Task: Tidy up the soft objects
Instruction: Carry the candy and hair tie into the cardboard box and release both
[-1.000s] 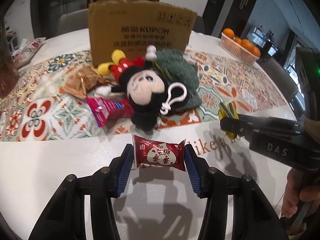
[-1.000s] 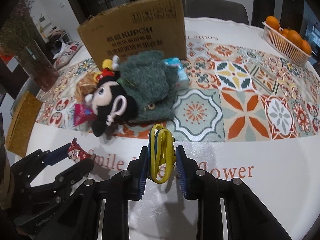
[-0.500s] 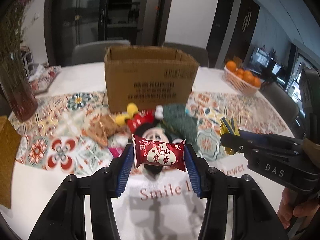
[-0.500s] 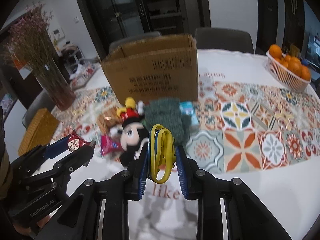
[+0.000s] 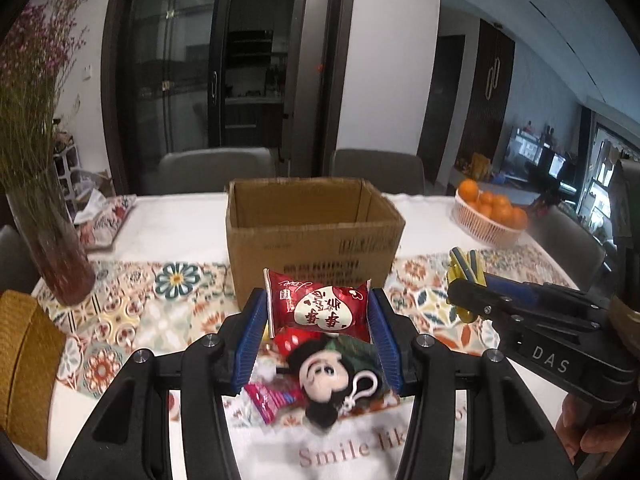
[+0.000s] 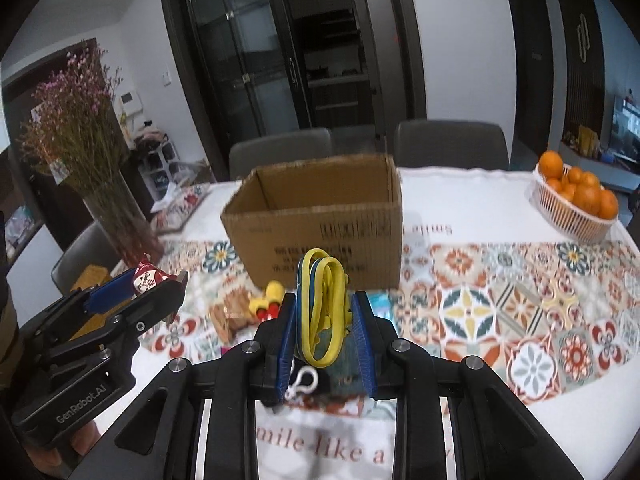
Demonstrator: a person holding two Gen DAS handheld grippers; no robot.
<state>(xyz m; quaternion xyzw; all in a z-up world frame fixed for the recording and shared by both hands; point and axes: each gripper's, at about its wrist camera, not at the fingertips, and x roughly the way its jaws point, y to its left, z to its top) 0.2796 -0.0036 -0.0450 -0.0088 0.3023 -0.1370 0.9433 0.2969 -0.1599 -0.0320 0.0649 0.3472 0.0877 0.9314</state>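
Observation:
My left gripper (image 5: 318, 304) is shut on a red snack packet (image 5: 319, 305) and holds it in the air, in front of the open cardboard box (image 5: 312, 236). My right gripper (image 6: 323, 312) is shut on a bundle of yellow and blue rubber bands (image 6: 322, 306), also raised before the box (image 6: 320, 224). Below on the table lie a black plush doll (image 5: 326, 376) with a white clip, a green fuzzy cloth (image 6: 334, 344) and a pink wrapper (image 5: 268, 398). The left gripper also shows in the right wrist view (image 6: 152, 280), and the right gripper in the left wrist view (image 5: 466, 276).
A patterned runner (image 6: 500, 300) covers the white table. A vase of dried flowers (image 5: 48, 236) stands at the left, a woven yellow mat (image 5: 24, 368) at the left edge, and a basket of oranges (image 6: 576, 204) at the far right. Grey chairs (image 5: 216, 170) stand behind the table.
Both grippers have risen from just above the table with their loads, so the box's open top now shows and the plush pile lies below them.

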